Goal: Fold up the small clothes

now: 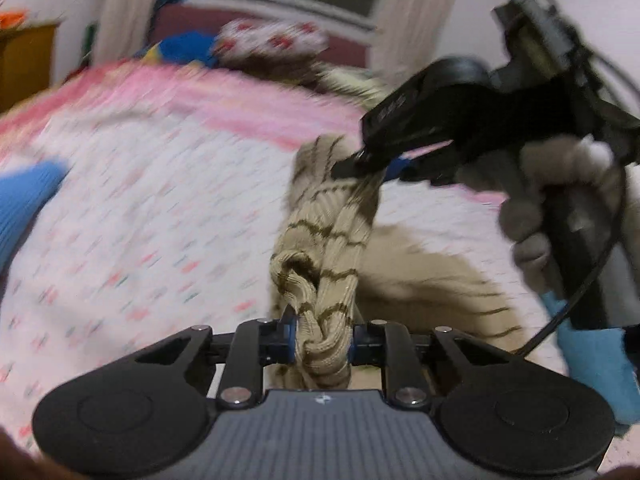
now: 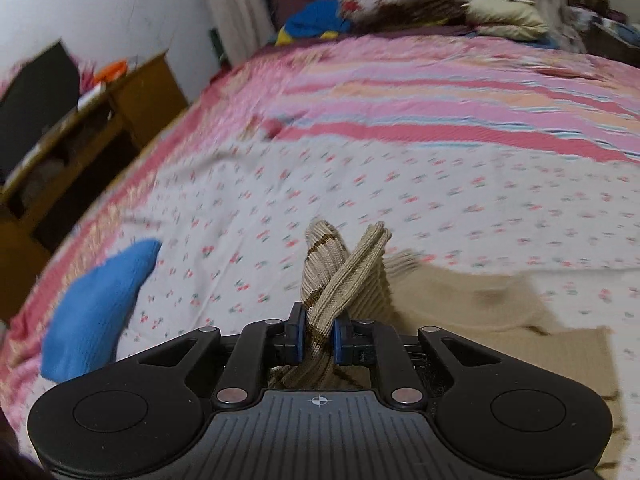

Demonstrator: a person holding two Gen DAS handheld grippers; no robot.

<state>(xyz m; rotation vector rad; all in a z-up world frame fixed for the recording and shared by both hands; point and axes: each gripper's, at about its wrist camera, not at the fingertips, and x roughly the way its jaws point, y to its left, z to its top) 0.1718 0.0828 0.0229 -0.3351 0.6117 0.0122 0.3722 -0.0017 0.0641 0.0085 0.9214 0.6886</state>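
Above the floral bedsheet [image 2: 400, 184], your beige striped knit garment [image 1: 332, 240] hangs bunched between both tools. Your left gripper [image 1: 323, 338] is clamped on one fold. Your right gripper [image 2: 319, 334] pinches another.

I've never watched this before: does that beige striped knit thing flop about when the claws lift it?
Probably floppy: the beige striped knit sags and twists between the left claw and the right claw. Likely light, since small pinches hold it up. The ribbed weave probably grips rather than slips.

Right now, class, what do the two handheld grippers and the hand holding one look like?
Both grippers, left gripper and right gripper, are black with blue finger pads, silver rivets and a grey ribbed body bearing a crosshair mark. A grey gloved hand grips the right one, which trails a black cable.
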